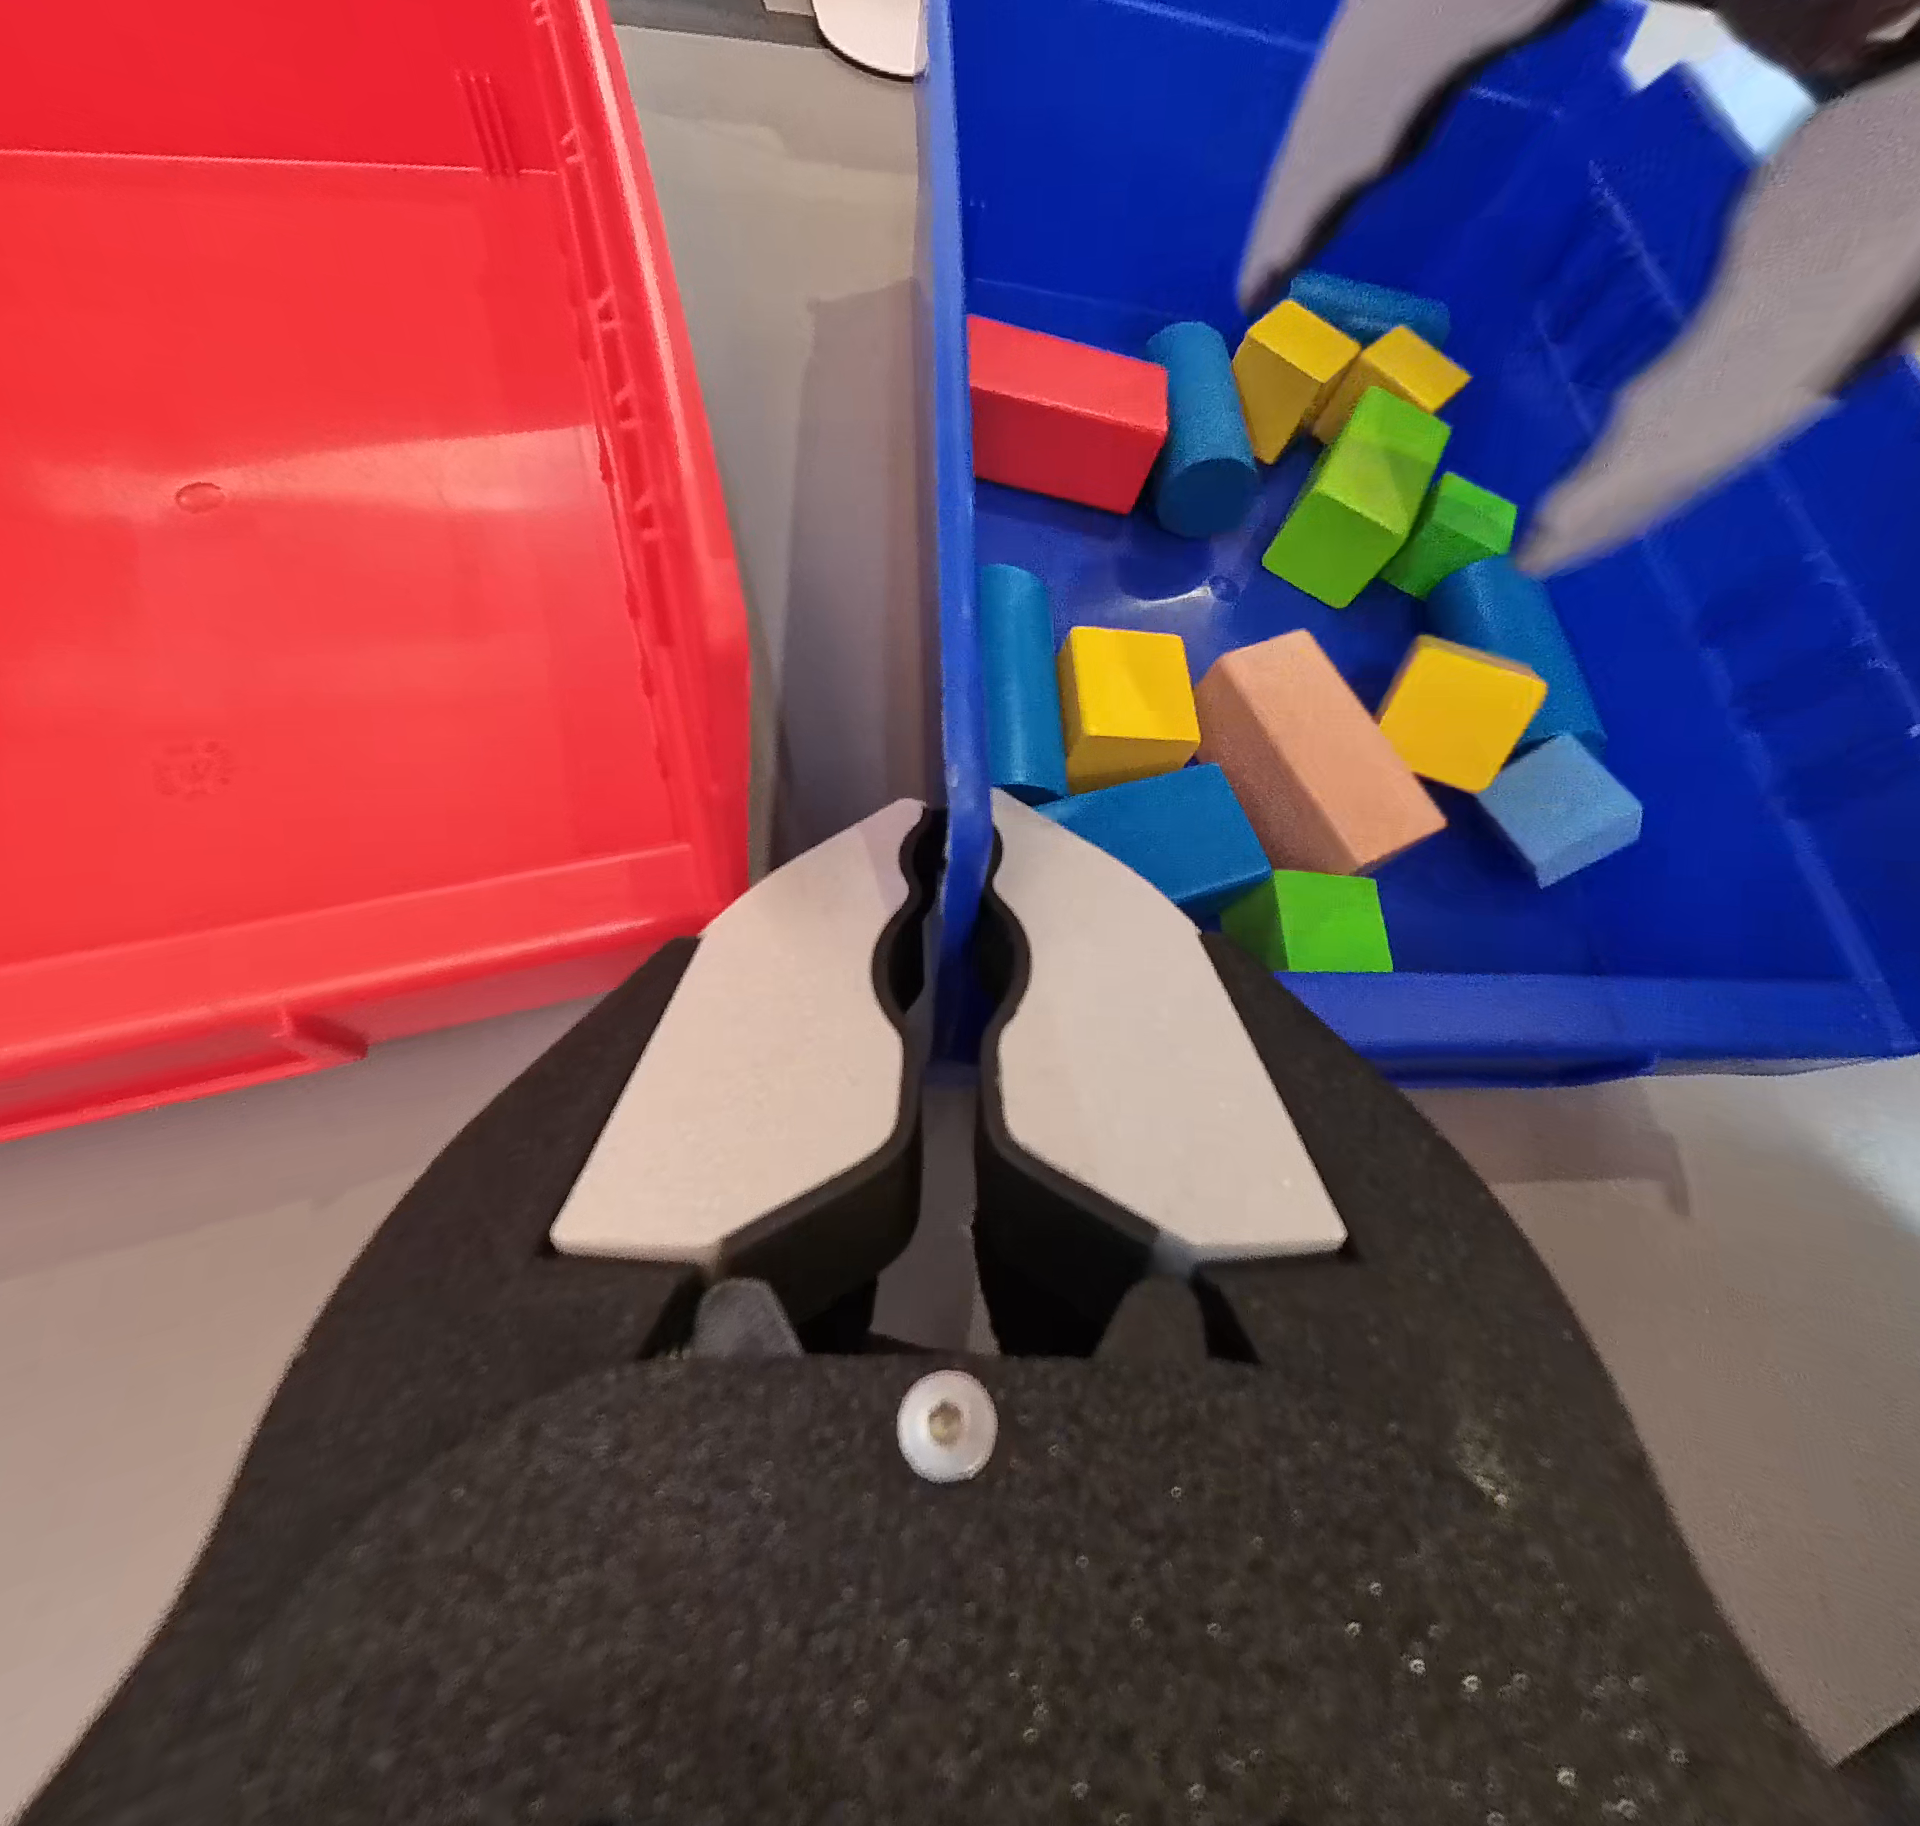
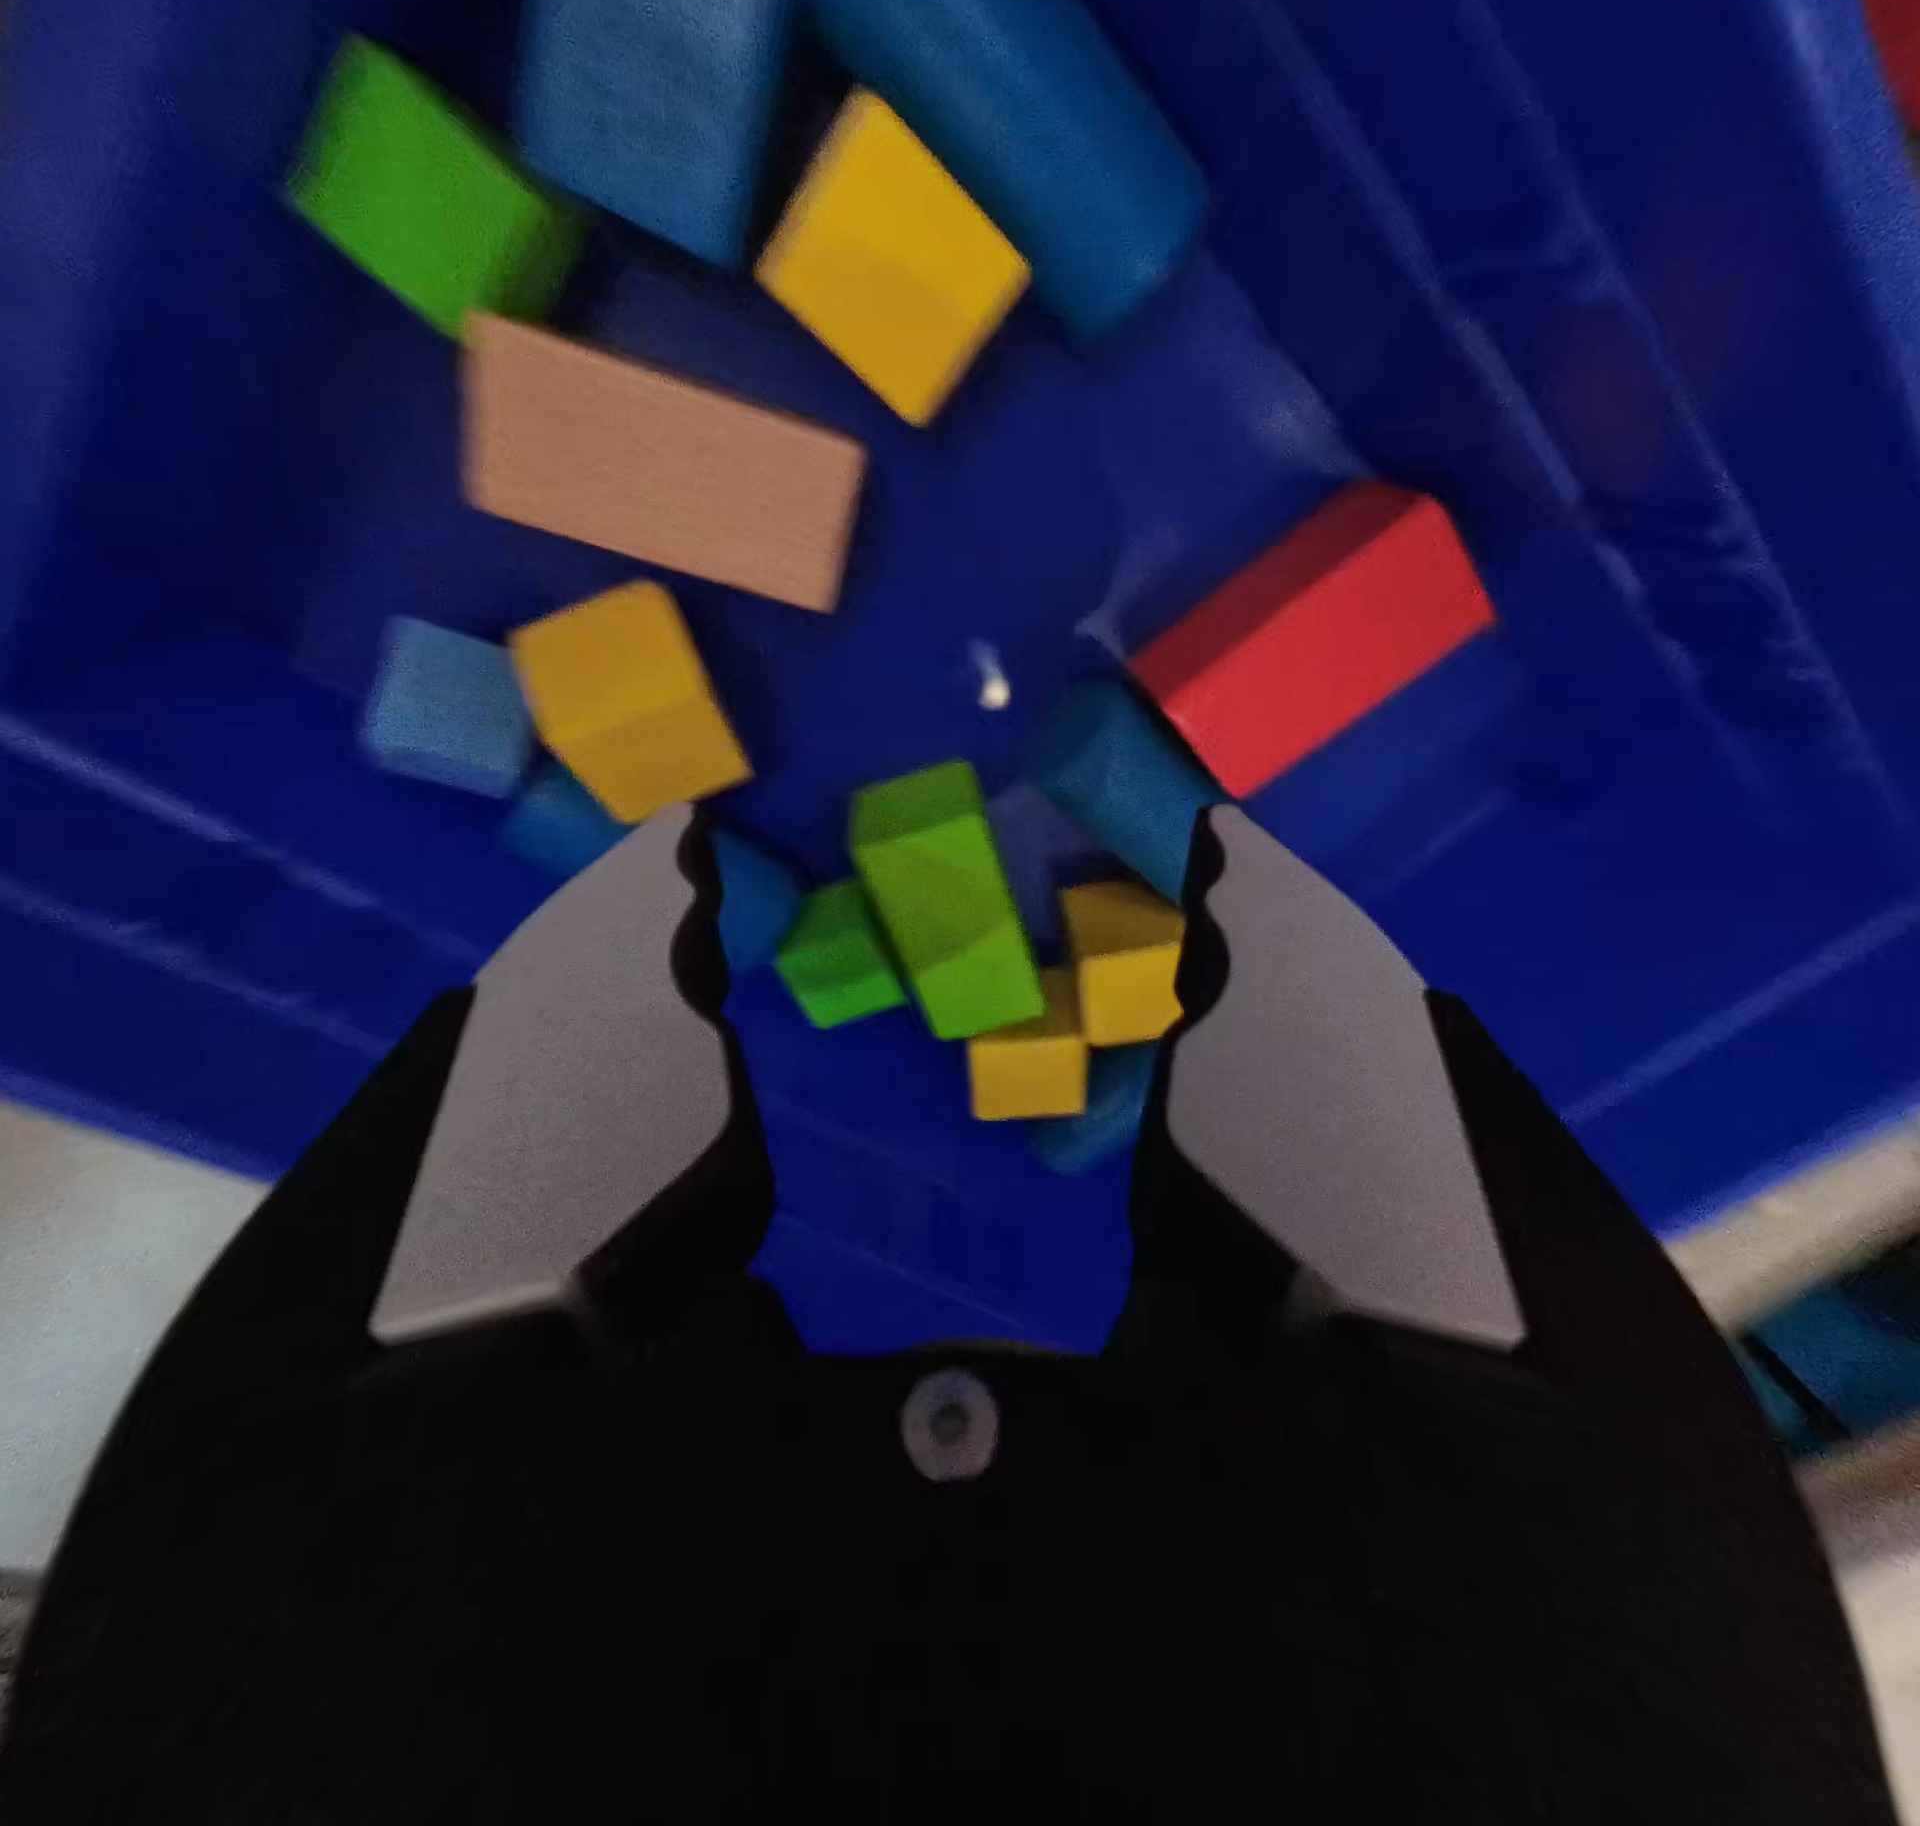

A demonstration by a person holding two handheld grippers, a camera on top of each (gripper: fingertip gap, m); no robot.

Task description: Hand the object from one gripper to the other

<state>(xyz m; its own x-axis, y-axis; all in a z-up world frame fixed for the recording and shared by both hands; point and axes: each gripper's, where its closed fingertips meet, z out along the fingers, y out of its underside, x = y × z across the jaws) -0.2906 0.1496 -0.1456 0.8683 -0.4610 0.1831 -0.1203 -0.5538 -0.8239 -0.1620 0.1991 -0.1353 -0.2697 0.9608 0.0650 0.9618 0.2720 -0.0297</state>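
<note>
Left tool (image 1: 958, 846): nearly closed, holding nothing, its tips on either side of the blue bin's (image 1: 1714, 1023) left wall.
Right tool (image 2: 948, 846): spread open, empty, poised over the blue bin's blocks; blurred.
Nearest block: a light green block (image 2: 945, 898) leaning on a darker green one, between the right tool's tips.
Other blocks: red block (image 1: 1065, 412), tan block (image 1: 1314, 753), yellow and blue pieces, all in the blue bin.
Red bin (image 1: 312, 529): left of the blue bin on the grey worktop (image 1: 1558, 1361).
</note>
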